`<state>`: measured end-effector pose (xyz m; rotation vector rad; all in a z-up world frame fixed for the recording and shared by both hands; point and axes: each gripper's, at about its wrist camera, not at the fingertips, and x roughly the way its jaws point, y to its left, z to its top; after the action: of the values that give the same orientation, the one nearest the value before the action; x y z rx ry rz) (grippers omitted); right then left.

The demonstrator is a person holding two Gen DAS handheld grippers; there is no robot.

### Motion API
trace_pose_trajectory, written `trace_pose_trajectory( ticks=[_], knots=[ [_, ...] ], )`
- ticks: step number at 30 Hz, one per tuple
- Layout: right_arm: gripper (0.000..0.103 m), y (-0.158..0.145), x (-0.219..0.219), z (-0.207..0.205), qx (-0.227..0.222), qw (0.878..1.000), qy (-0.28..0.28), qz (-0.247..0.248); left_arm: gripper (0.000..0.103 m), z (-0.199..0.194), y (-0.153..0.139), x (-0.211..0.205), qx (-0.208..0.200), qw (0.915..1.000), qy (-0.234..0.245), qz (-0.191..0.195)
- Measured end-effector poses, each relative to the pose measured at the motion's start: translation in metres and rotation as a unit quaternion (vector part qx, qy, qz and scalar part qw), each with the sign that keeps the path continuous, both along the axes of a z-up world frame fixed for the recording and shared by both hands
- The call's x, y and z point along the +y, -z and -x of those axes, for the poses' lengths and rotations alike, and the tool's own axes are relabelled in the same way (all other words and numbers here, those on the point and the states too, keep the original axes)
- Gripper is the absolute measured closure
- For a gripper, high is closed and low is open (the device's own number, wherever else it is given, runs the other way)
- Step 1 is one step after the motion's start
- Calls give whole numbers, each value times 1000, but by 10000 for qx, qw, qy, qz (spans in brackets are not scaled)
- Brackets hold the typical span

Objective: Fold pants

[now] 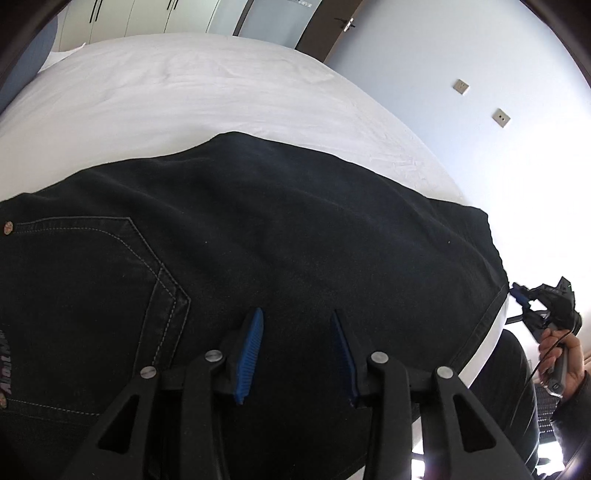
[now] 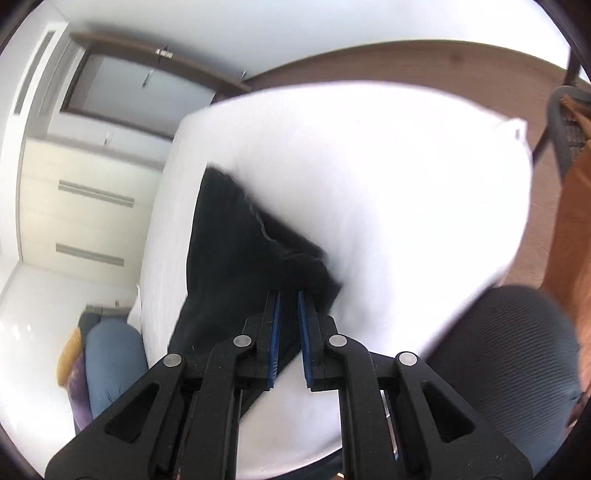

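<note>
On the bed (image 1: 177, 88), under a white sheet with light creases, the black pants (image 1: 280, 229) lie spread flat near the front edge, back pocket with pale stitching at the left of my left wrist view, hem toward the right. The sheet beyond the pants is bare up to the far edge.

My left gripper (image 1: 297, 314) hangs just over the dark cloth, blue pads apart, nothing between them; I cannot tell whether the tips touch the fabric. My right gripper (image 2: 289, 295) points at the hem end of the pants (image 2: 236, 251); its pads stand close together with a narrow slit between, and no cloth shows in that slit. In the left wrist view my right hand (image 1: 561, 354) grips the handle of that tool off the bed's right edge, beside the hem.

Room: pale wall (image 1: 461, 55) with two small square switch plates, a dark-framed door (image 1: 332, 29), cream wardrobe fronts (image 2: 85, 206) with recessed handles, glossy white floor (image 2: 37, 332). A grey mesh chair seat (image 2: 509, 343) sits by the bed corner. Right wrist view is motion-blurred.
</note>
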<state>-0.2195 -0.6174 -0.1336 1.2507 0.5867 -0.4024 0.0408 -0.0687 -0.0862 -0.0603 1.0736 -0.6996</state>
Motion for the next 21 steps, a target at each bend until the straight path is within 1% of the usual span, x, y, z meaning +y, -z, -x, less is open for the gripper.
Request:
trace_pose_trajectory(
  ticks=[1, 2, 3, 4, 5, 6, 7, 9, 10, 11, 12, 14, 15, 16, 17, 21],
  knots=[
    [93, -10, -3, 9, 38, 9998, 156, 147, 61, 3, -5, -2, -36, 9999, -17, -135],
    [93, -20, 0, 13, 22, 9993, 212, 300, 56, 6, -11, -4, -66, 9999, -14, -146],
    [93, -26, -5, 27, -88, 9993, 176, 332, 51, 9, -18, -7, -116, 9999, 7, -59],
    [93, -29, 1, 26, -197, 9994, 91, 263, 39, 13, -23, -13, -169, 9998, 35, 21],
    [93, -28, 17, 14, -226, 9996, -6, 167, 22, 15, -28, -21, -236, 9997, 67, 69],
    [93, -25, 28, 2, -220, 9997, -92, 52, 14, 17, -31, -30, -285, 9995, 103, 110],
    [92, -19, 29, 4, -240, 9995, -161, -79, 3, 19, -33, -38, -321, 9992, 152, 170],
    [90, -3, 37, -1, -205, 9992, -177, -293, 2, 22, -32, -49, -325, 9989, 223, 248],
    [85, 1, 39, -6, -179, 9988, -141, -428, 2, 22, -31, -56, -262, 9990, 275, 251],
    [56, 3, 37, -9, -219, 9983, -100, -531, 2, 22, -27, -63, -169, 9991, 321, 242],
    [1, 9, 40, -12, -289, 9979, -63, -575, 2, 21, -24, -67, -75, 9992, 325, 218],
    [0, 15, 44, -19, -465, 9969, 20, -634, 2, 18, -16, -75, 133, 9993, 296, 204],
    [0, 16, 46, -23, -470, 9967, 37, -664, 2, 19, -13, -75, 207, 9992, 284, 205],
    [0, 18, 31, -22, -510, 9960, 58, -727, 2, 19, -10, -76, 264, 9991, 264, 221],
    [0, 19, 22, -23, -550, 9953, 78, -798, 2, 20, -8, -76, 285, 9990, 250, 245],
    [0, 30, 22, -26, -724, 9911, 23, -1114, 2, 20, -7, -74, 293, 9988, 243, 305]
  ],
)
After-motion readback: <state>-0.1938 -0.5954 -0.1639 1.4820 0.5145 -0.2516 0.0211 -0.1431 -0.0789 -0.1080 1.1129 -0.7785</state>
